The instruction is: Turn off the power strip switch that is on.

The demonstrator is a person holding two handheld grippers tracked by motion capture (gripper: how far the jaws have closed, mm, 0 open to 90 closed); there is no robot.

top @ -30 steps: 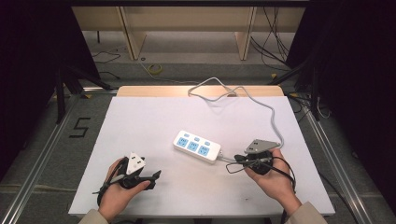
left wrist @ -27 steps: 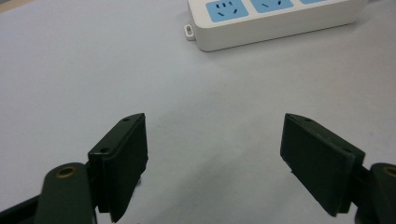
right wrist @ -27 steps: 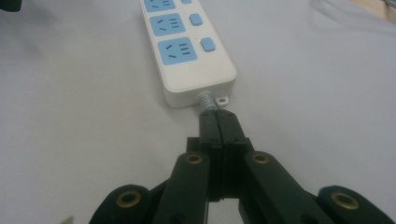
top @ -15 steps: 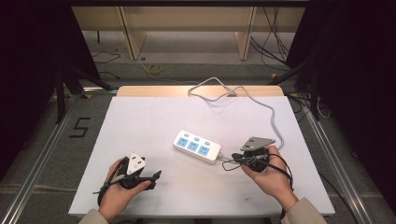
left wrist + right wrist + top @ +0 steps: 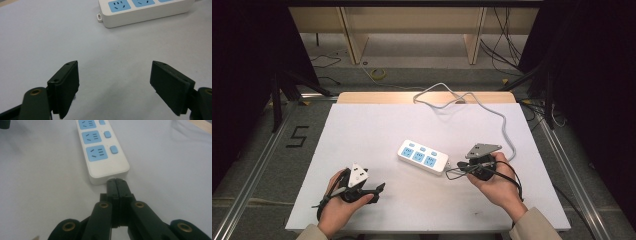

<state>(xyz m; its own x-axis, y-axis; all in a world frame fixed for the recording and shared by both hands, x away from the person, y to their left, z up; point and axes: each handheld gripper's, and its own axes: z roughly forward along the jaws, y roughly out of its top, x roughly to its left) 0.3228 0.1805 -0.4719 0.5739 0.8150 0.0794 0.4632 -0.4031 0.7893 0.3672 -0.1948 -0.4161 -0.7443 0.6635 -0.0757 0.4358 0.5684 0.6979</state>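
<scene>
White desk, white power strip at its middle, a claw to either side.

White covering lay over the desk (image 5: 362,130), with a strip of bare wood along the far edge; around it were a grey floor marked with a black "5" (image 5: 298,136), dark curtains at both sides and loose cables on the floor beyond. The power strip (image 5: 423,156) was a white block with three blue sockets, each with a blue switch, lying slantwise; its grey cord (image 5: 492,111) looped off toward the far edge. The right claw (image 5: 117,182) was pressed fully closed, its tips at the strip's near end. The left claw (image 5: 115,82) stood wide, holding nothing, well apart from the strip.
</scene>
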